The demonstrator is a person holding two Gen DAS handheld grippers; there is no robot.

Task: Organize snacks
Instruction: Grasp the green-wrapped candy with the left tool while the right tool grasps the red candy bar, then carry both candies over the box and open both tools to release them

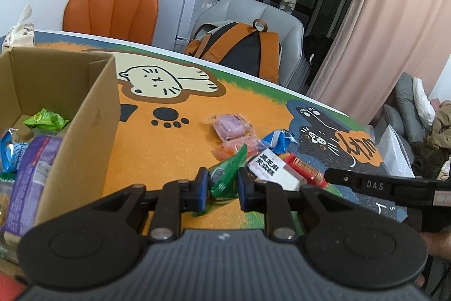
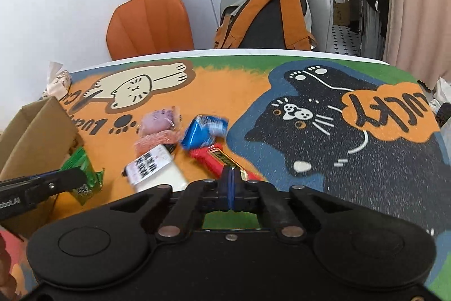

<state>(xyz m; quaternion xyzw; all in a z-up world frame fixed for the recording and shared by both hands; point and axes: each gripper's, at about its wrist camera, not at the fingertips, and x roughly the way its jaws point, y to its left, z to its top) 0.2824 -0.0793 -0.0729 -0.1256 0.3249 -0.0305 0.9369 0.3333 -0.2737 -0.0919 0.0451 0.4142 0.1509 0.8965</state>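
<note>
My left gripper [image 1: 222,185] is shut on a green snack packet [image 1: 225,174] and holds it just above the mat, right of the cardboard box [image 1: 84,114]; the packet also shows in the right wrist view [image 2: 81,174]. The box holds green, blue and purple snacks. Loose on the mat lie a pink packet [image 1: 228,126], an orange-pink packet [image 1: 239,145], a blue packet [image 1: 279,140], a white black-lettered packet [image 1: 270,171] and a red bar [image 1: 305,171]. My right gripper [image 2: 231,185] is shut and empty, just before the red bar [image 2: 217,160].
A cat-print mat [image 2: 352,160] covers the table. An orange chair [image 1: 112,7] and a grey chair with an orange backpack [image 1: 239,47] stand behind the far edge. A paper bag [image 1: 19,33] sits at the far left corner.
</note>
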